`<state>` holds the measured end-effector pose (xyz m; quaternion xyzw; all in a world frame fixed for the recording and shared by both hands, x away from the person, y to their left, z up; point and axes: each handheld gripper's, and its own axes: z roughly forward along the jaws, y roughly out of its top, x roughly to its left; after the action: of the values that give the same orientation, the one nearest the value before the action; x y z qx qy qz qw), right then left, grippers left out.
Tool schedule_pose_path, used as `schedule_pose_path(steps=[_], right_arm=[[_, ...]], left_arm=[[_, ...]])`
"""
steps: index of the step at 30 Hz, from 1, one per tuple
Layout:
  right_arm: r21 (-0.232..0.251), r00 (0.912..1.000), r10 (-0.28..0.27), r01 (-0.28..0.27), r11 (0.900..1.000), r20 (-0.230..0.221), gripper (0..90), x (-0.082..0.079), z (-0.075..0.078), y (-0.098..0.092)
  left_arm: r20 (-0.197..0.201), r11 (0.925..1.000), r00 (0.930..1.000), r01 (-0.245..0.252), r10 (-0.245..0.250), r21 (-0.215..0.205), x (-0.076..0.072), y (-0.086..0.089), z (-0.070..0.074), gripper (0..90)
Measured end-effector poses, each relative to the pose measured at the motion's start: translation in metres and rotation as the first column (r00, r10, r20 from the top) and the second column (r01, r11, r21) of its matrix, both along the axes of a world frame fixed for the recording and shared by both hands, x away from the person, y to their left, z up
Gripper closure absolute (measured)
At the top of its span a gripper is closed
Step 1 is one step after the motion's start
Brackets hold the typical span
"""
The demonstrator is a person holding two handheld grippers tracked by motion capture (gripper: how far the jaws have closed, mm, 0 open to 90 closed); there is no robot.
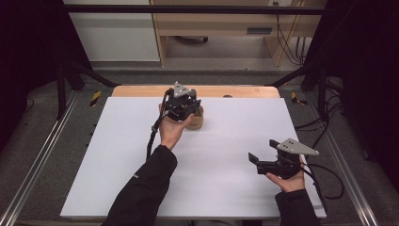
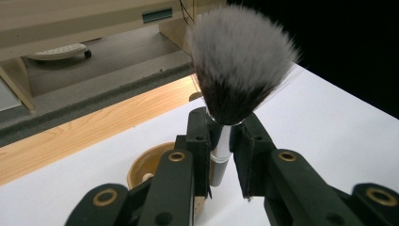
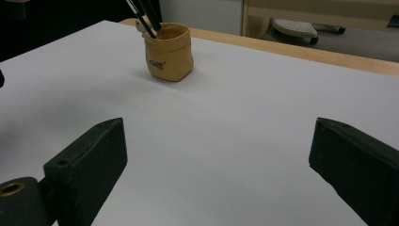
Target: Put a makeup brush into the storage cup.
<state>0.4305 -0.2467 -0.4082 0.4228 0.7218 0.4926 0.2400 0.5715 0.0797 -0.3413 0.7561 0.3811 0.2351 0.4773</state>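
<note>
My left gripper (image 1: pixel 184 109) is at the far middle of the white board, shut on the silver-and-white handle of a fluffy grey-and-black makeup brush (image 2: pixel 240 61), bristles up past the jaws. In the left gripper view (image 2: pixel 226 129) a tan soft pot (image 2: pixel 141 167) sits just below and behind the jaws. The same pot (image 1: pixel 198 121) shows beside my left hand in the high view. In the right gripper view the pot (image 3: pixel 169 52) stands far ahead with dark brush handles (image 3: pixel 143 16) sticking out of it. My right gripper (image 1: pixel 262 149) rests at the front right, open (image 3: pixel 219 146), nothing between its jaws.
The white board (image 1: pixel 141 165) lies on a wooden table whose far edge (image 1: pixel 141 91) shows behind the pot. Black frame posts (image 1: pixel 61 89) and metal rails (image 1: pixel 37 160) flank the table. A cable (image 1: pixel 329 183) trails right of my right hand.
</note>
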Motion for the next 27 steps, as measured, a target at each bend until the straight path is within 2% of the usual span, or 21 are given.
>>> schedule_pose_path(steps=[8, 27], right_arm=[[0.003, 1.0, 0.002, -0.002, 1.0, 0.0, 5.3, 0.0, 0.0, 0.0], [0.002, 1.0, 0.007, -0.007, 1.0, -0.001, 5.5, 0.0, 0.0, 0.001]], left_arm=[[-0.002, 0.9992, 0.9994, -0.035, 0.035, 0.019, 0.008, 0.0, -0.006, 77.2], [0.0, 0.9962, 0.9984, -0.056, 0.056, 0.067, 0.016, -0.005, -0.017, 77.2]])
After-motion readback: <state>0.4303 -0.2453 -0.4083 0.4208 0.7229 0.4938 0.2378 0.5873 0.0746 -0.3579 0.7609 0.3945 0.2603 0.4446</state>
